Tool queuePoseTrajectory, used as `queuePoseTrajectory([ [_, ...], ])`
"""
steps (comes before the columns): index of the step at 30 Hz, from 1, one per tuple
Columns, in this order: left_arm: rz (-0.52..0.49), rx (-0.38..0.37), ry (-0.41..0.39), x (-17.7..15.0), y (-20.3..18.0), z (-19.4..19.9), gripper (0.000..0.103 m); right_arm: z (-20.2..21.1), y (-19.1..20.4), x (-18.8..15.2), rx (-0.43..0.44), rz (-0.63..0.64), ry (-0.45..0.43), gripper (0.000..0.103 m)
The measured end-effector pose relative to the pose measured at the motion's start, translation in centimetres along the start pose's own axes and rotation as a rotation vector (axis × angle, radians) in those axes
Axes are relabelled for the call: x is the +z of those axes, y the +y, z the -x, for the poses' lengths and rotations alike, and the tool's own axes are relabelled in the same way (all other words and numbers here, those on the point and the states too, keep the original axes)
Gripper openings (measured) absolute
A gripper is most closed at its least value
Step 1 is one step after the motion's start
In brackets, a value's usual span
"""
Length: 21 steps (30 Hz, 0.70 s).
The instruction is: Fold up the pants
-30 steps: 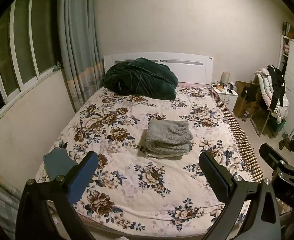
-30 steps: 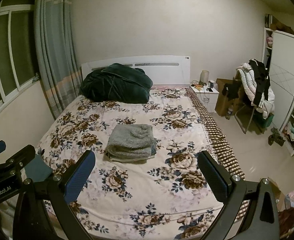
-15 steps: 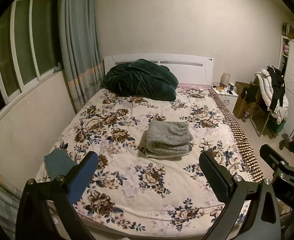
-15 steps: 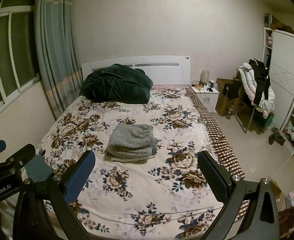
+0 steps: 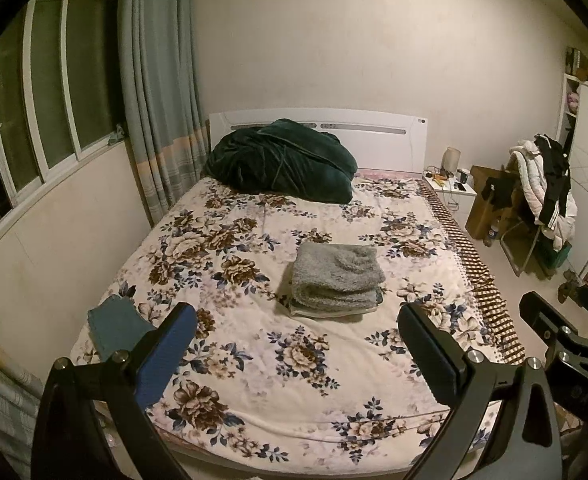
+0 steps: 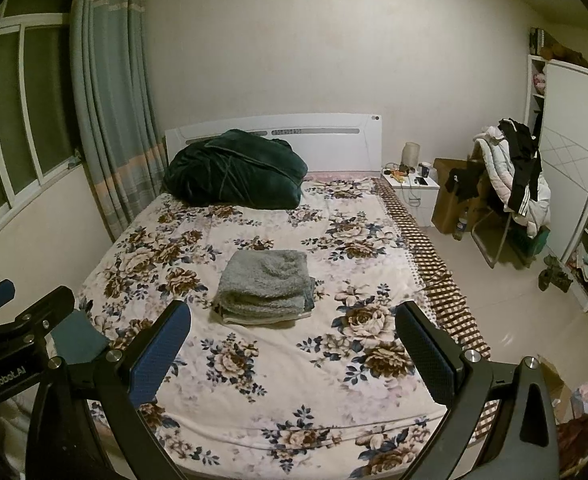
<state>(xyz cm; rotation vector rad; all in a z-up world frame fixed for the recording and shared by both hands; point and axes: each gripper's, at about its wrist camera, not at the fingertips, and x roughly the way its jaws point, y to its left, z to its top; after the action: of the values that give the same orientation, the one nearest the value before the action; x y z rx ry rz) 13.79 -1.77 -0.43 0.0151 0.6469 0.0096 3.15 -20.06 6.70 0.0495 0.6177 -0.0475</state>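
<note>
The folded grey fleecy pants (image 5: 336,280) are lying in a neat stack near the middle of the bed with the white floral quilt (image 5: 302,356), well apart from both claws. The left claw (image 5: 294,354) is hovering over the foot of the bed, spread wide and gripping nothing. The right claw (image 6: 291,352) is hanging beside it, likewise spread wide with nothing between its blue pads. A crumpled dark green velvet blanket (image 5: 281,162) is sitting against the white headboard (image 6: 334,136). A small teal cloth (image 5: 113,326) is resting at the bed's near left corner.
</note>
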Motion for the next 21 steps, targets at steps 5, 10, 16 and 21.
queuePoseTrajectory([
  [5, 0.003, 0.008, 0.001, 0.03, -0.15, 0.27, 0.103, 0.1, -0.1, 0.25, 0.004, 0.0, 0.0, 0.103],
  [10, 0.004, 0.011, -0.003, 0.05, -0.31, 0.46, 0.103, 0.32, -0.05, 0.41, 0.004, 0.0, -0.002, 0.103],
  [16, 0.003, 0.01, -0.002, -0.09, -0.32, 0.55, 0.103, 0.22, -0.05, 0.3, 0.004, 0.0, -0.002, 0.103],
  [21, 0.004, 0.012, -0.005, -0.16, -0.39, 0.62, 0.103, 0.16, -0.19, 0.19, 0.007, 0.002, -0.004, 0.103],
])
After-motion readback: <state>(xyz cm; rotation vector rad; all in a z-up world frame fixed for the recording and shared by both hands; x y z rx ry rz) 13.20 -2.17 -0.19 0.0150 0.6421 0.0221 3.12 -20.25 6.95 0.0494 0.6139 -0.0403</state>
